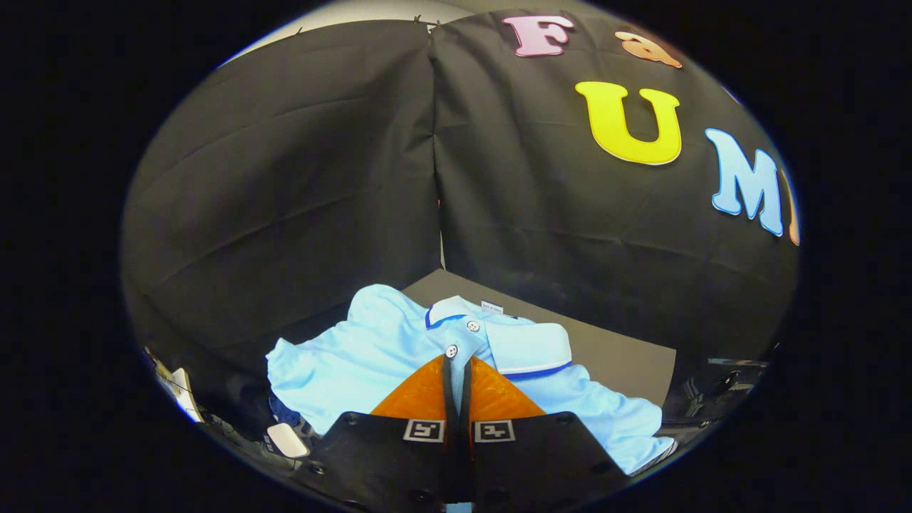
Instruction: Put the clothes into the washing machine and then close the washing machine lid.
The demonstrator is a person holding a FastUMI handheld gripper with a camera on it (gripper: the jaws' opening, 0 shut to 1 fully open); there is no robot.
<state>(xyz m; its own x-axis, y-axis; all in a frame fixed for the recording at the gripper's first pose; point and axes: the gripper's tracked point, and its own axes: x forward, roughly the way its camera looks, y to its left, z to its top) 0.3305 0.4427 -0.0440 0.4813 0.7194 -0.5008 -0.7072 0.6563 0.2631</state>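
A light blue polo shirt [370,356] with a white collar trimmed in dark blue lies crumpled on the grey tabletop [627,363], near the booth's corner. My gripper [457,360] is at the shirt's button placket, just below the collar. Its fingers are pressed together, and a thin strip of the blue fabric shows in the slit between them. The shirt spreads out to both sides of the fingers and beyond them. One white button sits right at the fingertips and a second a little farther up the placket.
Black cloth walls meet in a corner behind the shirt. A white flat object [288,439] and another pale item [187,392] lie low to the left of the fingers. Dark equipment [719,392] stands off the table's right edge.
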